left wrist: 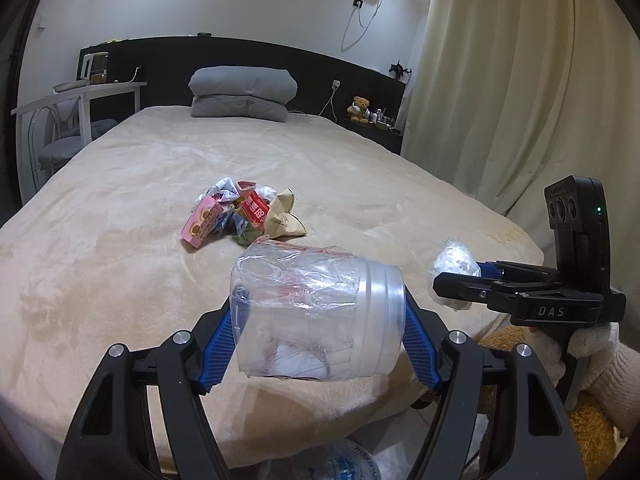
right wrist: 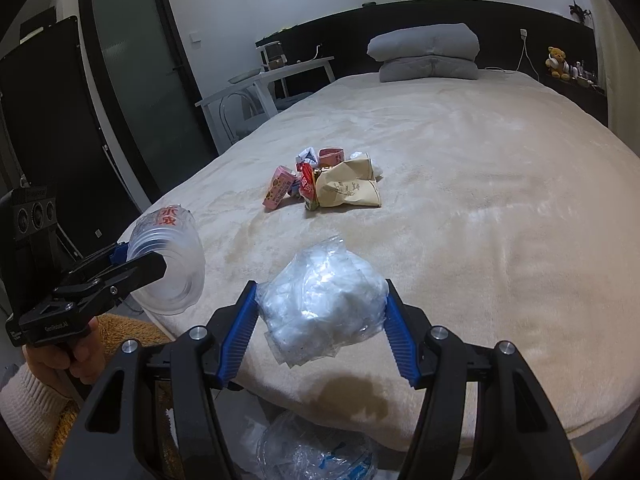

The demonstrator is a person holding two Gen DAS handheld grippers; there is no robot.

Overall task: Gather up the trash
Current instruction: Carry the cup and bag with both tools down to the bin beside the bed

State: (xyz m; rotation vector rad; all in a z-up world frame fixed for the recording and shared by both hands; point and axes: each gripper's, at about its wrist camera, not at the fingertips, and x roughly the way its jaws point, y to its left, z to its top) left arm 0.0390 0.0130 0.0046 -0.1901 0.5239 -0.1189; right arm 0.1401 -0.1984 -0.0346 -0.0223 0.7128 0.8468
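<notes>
Trash, a crushed clear plastic bottle in the left gripper and a crumpled clear plastic bag in the right gripper, is hanging clamped over the bed's foot, likely awaiting release into the clear bag below.

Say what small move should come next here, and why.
Probably lower both loads toward the clear bag on the floor below the bed edge and release. The left gripper clamps a crushed jar; the right gripper clamps a plastic wad. Both are full, so the wrapper pile must wait.
</notes>
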